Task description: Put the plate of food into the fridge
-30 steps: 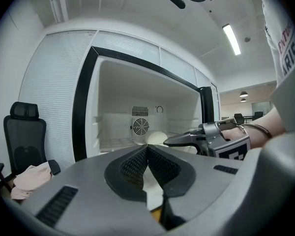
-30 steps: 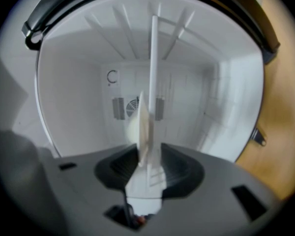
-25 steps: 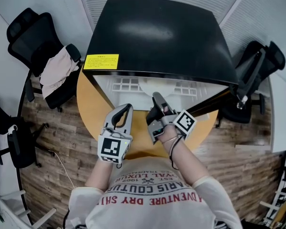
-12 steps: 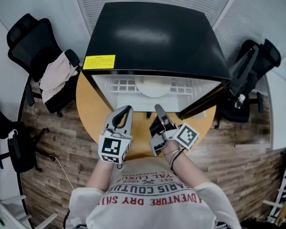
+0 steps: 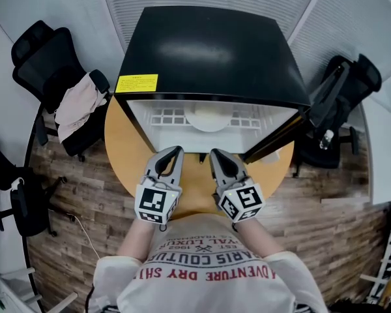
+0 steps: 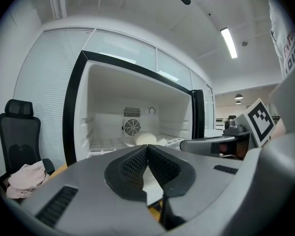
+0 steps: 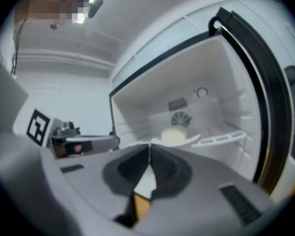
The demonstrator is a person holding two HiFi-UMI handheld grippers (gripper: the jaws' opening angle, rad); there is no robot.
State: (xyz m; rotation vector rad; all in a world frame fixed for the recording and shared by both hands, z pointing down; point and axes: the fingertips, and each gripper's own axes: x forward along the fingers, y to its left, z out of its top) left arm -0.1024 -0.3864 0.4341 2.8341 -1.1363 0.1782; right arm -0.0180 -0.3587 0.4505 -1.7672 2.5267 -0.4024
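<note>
A black mini fridge (image 5: 215, 51) stands open on a round wooden table (image 5: 127, 155). The white plate of pale food (image 5: 208, 118) sits on the wire shelf inside; the same plate of food (image 6: 146, 139) shows in the left gripper view, and as a plate of food (image 7: 176, 135) in the right gripper view. My left gripper (image 5: 175, 152) and right gripper (image 5: 216, 155) hover side by side over the table in front of the fridge, both shut with nothing between their jaws. The left gripper (image 6: 147, 149) and right gripper (image 7: 150, 149) point at the opening.
The fridge door (image 5: 270, 143) hangs open to the right. A black office chair (image 5: 49, 64) draped with a pinkish garment (image 5: 78, 100) stands at the left, and another black chair (image 5: 342, 96) at the right. Wooden floor surrounds the table.
My right gripper has drawn back from the fridge opening, turned level and shut. It now sits beside the left gripper, which stayed put. The plate rests inside the fridge.
</note>
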